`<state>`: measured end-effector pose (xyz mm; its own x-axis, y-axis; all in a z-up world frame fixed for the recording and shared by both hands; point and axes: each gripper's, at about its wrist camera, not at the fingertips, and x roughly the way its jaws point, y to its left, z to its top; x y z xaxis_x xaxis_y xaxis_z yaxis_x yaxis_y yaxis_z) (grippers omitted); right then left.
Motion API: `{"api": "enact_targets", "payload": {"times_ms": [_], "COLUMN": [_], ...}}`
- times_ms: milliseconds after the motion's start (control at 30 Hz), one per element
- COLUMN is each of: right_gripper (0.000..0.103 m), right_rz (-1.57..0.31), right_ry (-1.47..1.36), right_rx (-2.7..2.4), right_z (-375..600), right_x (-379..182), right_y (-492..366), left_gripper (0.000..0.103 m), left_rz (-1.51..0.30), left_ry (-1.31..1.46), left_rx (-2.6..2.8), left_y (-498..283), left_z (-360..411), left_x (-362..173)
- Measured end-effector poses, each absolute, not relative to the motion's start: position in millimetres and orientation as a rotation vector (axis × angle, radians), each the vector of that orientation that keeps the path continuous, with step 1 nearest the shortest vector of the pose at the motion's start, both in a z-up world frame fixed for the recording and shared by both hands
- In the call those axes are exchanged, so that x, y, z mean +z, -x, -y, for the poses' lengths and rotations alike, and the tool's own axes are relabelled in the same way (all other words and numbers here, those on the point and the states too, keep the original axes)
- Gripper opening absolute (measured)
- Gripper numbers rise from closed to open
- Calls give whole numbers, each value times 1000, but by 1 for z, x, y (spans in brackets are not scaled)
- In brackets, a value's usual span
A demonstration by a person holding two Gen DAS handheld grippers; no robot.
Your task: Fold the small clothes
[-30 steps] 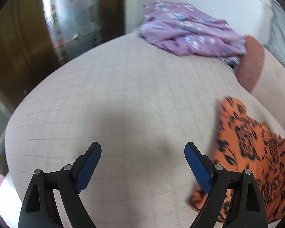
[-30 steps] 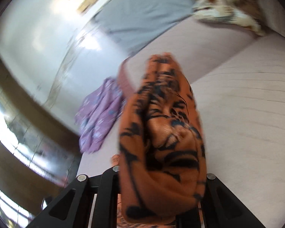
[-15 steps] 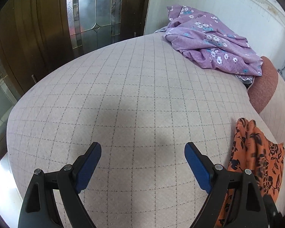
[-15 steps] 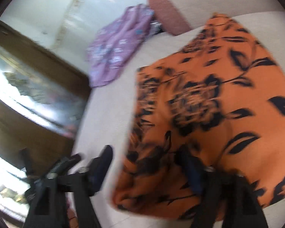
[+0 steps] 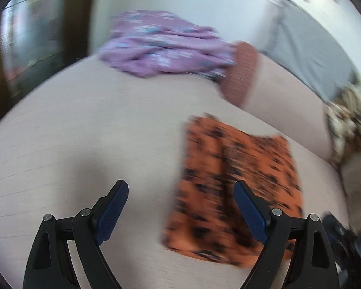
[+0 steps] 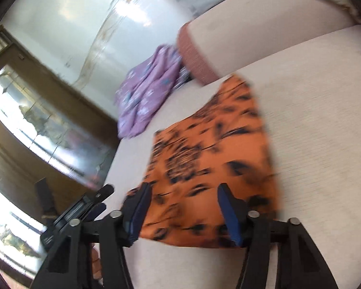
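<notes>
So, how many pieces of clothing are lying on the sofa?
2 for sure: the orange cloth spread flat near the grippers, and the purple cloth crumpled at the far end. A blurred patterned thing at the right edge may be a third.

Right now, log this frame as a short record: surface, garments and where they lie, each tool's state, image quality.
surface: pale bed cover
orange garment: lies flat on the cover, looks folded
purple garment: crumpled heap at the far edge by the wall
left tool: open, empty, beside the orange garment
right tool: closing, pads apart, over the orange garment's near edge, not gripping
image quality: both views motion-blurred
</notes>
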<state>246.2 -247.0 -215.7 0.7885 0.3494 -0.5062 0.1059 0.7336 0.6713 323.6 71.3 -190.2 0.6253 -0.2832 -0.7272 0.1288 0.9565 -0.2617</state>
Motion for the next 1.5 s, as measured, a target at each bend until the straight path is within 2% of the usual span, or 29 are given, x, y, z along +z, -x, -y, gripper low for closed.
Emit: {"api": "enact_targets", "payload": {"times_ms": [167,267,333,367,400,433,533,667,933,1100,1200,1267,1333,1400,1500], "right_gripper": [54,48,45,45,45,45,45,45,44,44,43,43,44,44,43], "right_rz": [-642,-703,-811,-816,-805,-803,-824,-865,-994,-833,-863,-930,-1004,-969,-972], "right_ry": [-819,-828,-815,-797,-783,-776,-717,-698,-514,-471,-565,-586,-591,-568,-558], "right_rx": [24,19,23,19,36,59,111,176,222,108,96,60,33,0,-28], "right_z": [286,287,276,271,267,264,260,262,253,285,292,289,284,281,280], "right_x": [-230,-242,-259,-261,-259,-256,-249,-249,-237,-188,-199,-221,-248,-255,-246], "right_y": [-246,-256,-269,-271,-272,-274,-279,-293,-315,-333,-378,-412,-435,-441,-434], "left_gripper": [90,86,58,55,40,22,18,17,19,24,32,41,55,63,68], "left_rz": [-884,-967,-1044,-1065,-1058,-1041,-1003,-1019,-1002,-971,-959,-953,-951,-956,-954], "left_ry": [28,-28,21,77,102,109,86,151,23,-35,-50,-47,-37,-1,38], "left_rx": [-316,-262,-270,-286,-291,-314,-319,-307,-279,-245,-221,-203,-186,-167,-150], "left_y": [-312,-319,-325,-327,-326,-325,-320,-324,-317,-313,-314,-315,-316,-318,-318], "left_z": [-21,-15,-19,-25,-28,-28,-28,-37,-18,-12,-12,-15,-19,-26,-30], "left_x": [-200,-223,-238,-242,-240,-233,-222,-223,-230,-231,-233,-234,-235,-236,-237]}}
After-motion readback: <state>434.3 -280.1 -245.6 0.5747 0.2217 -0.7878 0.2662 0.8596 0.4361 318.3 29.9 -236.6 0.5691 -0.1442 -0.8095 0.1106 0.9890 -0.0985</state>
